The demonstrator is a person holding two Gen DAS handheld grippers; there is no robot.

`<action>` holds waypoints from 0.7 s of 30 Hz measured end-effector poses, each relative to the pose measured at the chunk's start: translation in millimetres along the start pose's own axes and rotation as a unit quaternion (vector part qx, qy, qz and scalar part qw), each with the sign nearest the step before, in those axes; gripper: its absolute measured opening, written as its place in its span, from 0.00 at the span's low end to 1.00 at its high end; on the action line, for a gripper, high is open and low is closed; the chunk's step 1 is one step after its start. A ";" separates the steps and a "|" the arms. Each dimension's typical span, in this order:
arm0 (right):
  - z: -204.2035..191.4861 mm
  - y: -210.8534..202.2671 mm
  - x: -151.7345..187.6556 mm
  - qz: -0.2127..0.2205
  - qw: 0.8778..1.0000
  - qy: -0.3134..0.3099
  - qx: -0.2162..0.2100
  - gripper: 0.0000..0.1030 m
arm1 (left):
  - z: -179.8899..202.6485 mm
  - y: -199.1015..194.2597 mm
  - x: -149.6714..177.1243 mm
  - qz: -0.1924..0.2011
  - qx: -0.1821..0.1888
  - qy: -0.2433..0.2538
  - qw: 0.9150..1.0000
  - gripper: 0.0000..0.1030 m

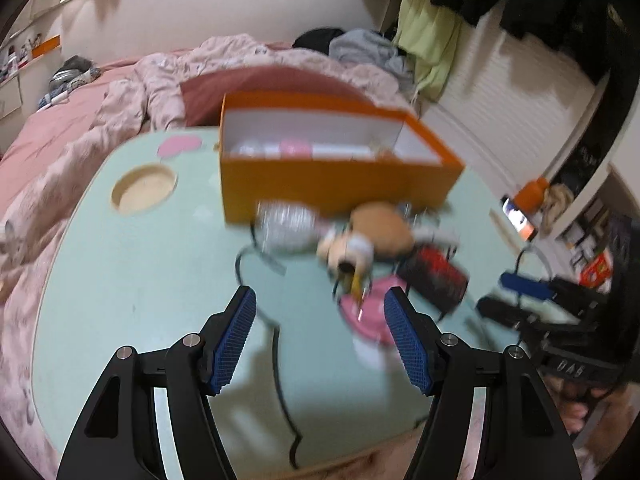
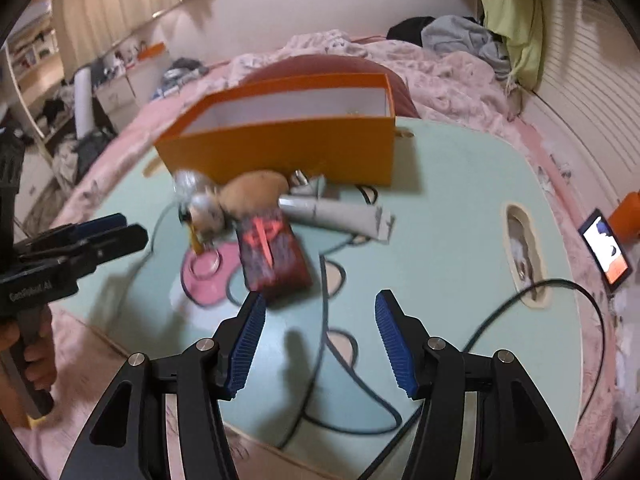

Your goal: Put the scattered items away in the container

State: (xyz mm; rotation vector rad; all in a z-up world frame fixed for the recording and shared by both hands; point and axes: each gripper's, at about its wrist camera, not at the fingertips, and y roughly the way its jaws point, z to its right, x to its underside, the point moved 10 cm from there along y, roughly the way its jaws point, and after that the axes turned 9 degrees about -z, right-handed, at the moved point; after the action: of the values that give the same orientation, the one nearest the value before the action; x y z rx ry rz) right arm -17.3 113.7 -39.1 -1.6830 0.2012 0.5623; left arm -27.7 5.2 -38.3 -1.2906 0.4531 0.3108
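Blue ribbed pads line both black two-finger tools, and each stands partly open with nothing between its jaws. From its own wrist view, the left gripper [image 1: 320,300] hovers over a pale green table top [image 1: 140,280] printed with a cartoon outline, its right pad at the edge of a round pink dish [image 1: 370,314]. Over the same table, the right gripper [image 2: 320,304] has its left pad just short of a dark red and black patterned box [image 2: 272,254] lying on its side.

Beyond the box and dish sits a loose cluster of scattered things: a tan plush toy [image 2: 250,194] with a yellow stick [image 2: 196,240] reaching down into the dish, a crinkled clear plastic bag [image 1: 286,226] to its left, and a grey squeezed tube [image 2: 340,214] to its right. All are blurred, so finer detail is lost.

Behind the cluster, touching or just beside it, stands an open orange cardboard box with a white inside [image 1: 340,178]; the left view shows pale and pink items already lying in it. Farther back lies a pink crumpled quilt [image 1: 72,160] on a bed.
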 end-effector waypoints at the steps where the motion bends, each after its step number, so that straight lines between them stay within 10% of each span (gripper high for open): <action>1: -0.6 0.8 4.2 -0.004 1.000 -0.003 0.004 0.56 | -1.0 3.4 6.4 -0.004 -0.009 0.002 1.000 0.65; 9: -7.1 14.6 26.3 -0.020 0.999 -0.024 0.028 0.71 | -8.7 18.7 22.9 -0.005 -0.041 0.000 0.999 0.71; 13: -6.0 21.4 28.0 -0.021 0.998 -0.019 0.049 0.98 | -6.7 29.1 26.5 -0.008 -0.092 0.024 0.995 0.97; 21: -5.9 23.5 26.2 -0.021 0.998 -0.018 0.048 1.00 | -3.2 31.5 27.3 -0.009 -0.086 0.032 0.996 1.00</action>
State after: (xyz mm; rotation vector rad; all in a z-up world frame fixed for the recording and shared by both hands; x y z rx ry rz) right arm -3.5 108.0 -71.4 -1.5805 0.1637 0.5427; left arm -19.1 9.4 -79.0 -1.4744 0.4761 0.2991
